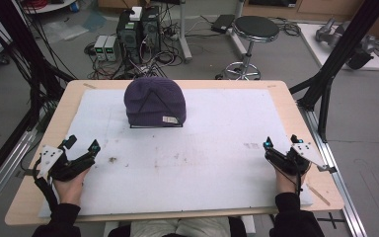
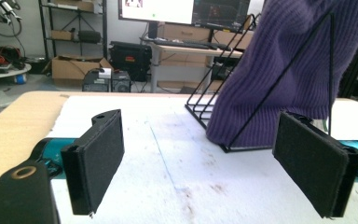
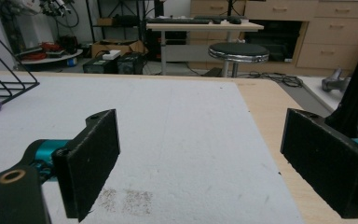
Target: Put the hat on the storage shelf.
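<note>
The purple knit hat (image 1: 155, 102) draped over a black wire rack (image 1: 157, 125) looks soft, light and floppy, so it would likely bunch and stretch when pinched; the ribbed lower edge near the small label seems the surest place to take hold. It sits at the far middle of the worktop (image 1: 187, 163), ahead and to the right of the left tongs (image 1: 80, 148) and well ahead and left of the right tongs (image 1: 280, 144). Both tongs rest near the worktop's near corners with jaws spread wide, holding nothing.
</note>
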`<action>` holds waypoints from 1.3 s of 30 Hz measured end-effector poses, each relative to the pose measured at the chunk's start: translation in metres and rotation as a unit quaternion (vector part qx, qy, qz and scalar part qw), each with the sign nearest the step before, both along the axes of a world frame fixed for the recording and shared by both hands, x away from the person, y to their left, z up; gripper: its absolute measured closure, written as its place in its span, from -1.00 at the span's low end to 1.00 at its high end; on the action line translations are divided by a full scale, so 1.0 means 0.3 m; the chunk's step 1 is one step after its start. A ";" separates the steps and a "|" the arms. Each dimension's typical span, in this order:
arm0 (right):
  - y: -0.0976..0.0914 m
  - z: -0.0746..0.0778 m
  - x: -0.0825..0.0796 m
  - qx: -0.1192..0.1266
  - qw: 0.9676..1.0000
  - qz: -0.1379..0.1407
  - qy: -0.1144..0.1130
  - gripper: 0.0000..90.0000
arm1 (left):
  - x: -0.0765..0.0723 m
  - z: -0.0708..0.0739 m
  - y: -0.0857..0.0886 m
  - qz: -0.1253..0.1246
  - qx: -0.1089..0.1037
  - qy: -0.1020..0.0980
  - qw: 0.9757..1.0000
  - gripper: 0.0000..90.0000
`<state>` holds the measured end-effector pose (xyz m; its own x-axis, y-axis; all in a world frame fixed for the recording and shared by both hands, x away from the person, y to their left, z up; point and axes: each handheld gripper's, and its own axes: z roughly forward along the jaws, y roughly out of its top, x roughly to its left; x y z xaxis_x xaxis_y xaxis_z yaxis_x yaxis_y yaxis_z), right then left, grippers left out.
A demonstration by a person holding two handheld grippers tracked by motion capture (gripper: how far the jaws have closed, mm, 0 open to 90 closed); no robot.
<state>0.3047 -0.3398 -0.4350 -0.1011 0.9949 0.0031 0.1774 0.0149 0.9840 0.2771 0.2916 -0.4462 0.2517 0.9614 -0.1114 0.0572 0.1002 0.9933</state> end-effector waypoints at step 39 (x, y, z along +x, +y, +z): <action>0.039 -0.025 0.032 -0.012 0.997 0.072 0.033 -0.76 | 0.003 -0.017 0.005 -0.003 -0.006 0.007 1.000 -0.60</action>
<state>0.3143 -0.3281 -0.4424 -0.2426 0.9701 -0.0085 0.2362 0.0675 0.9693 0.2779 0.2929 -0.4513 0.2561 0.9583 -0.1268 0.0717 0.1119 0.9911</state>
